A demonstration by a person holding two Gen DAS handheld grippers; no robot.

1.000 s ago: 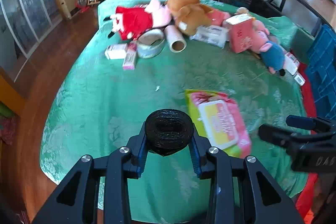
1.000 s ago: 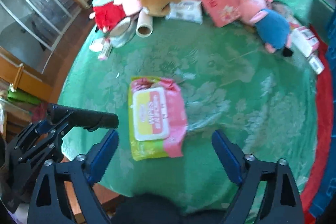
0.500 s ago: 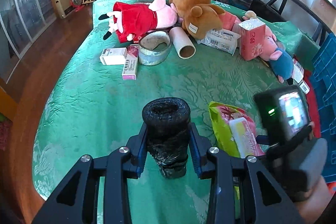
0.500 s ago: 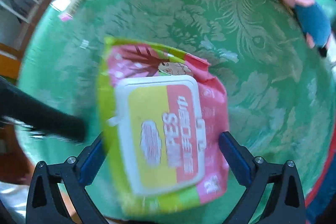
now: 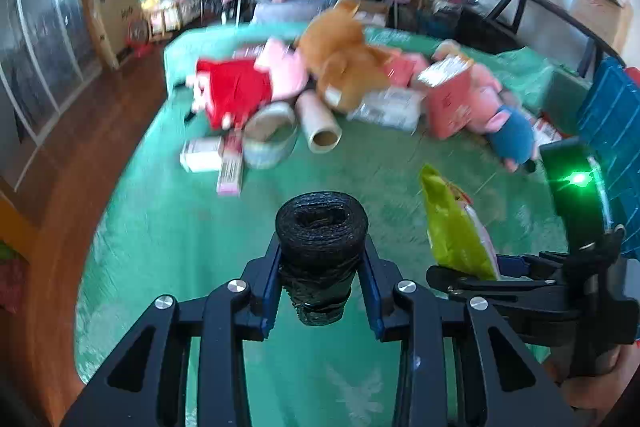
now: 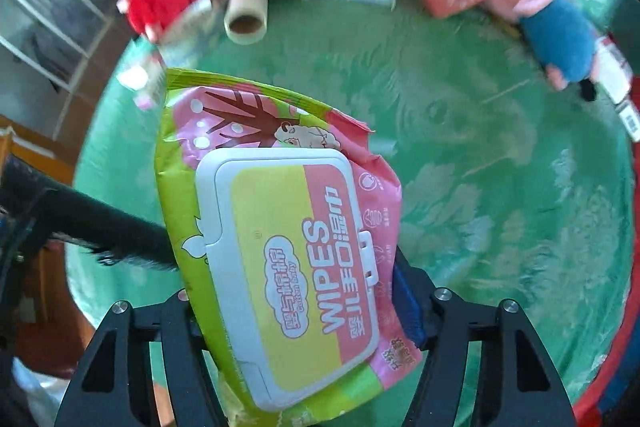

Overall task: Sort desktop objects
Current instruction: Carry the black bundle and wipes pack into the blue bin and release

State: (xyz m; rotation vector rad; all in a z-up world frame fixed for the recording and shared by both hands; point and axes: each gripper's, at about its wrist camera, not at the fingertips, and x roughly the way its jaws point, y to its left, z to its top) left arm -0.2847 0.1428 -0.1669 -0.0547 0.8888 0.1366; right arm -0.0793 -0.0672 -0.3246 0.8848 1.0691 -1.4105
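My left gripper [image 5: 322,267] is shut on a black roll of bags [image 5: 320,227] and holds it upright above the green tablecloth [image 5: 200,247]. My right gripper [image 6: 296,307] is shut on a pink and green pack of wipes [image 6: 288,227], lifted off the cloth and tilted. The pack also shows edge-on in the left wrist view [image 5: 456,227], with the right gripper [image 5: 500,267] just right of my left one. The black roll shows at the left in the right wrist view [image 6: 100,227].
At the far side of the table lie a red-dressed pig plush [image 5: 240,87], a brown bear [image 5: 344,67], a cardboard tube [image 5: 320,123], a tape roll [image 5: 272,139], small boxes [image 5: 208,155], a pink box [image 5: 448,99] and a blue-dressed pig plush [image 5: 508,127]. A blue crate [image 5: 612,131] stands right.
My right gripper has shut on the wipes pack and lifted it off the cloth, tilting it up. My left gripper still holds the black roll, now a little higher.
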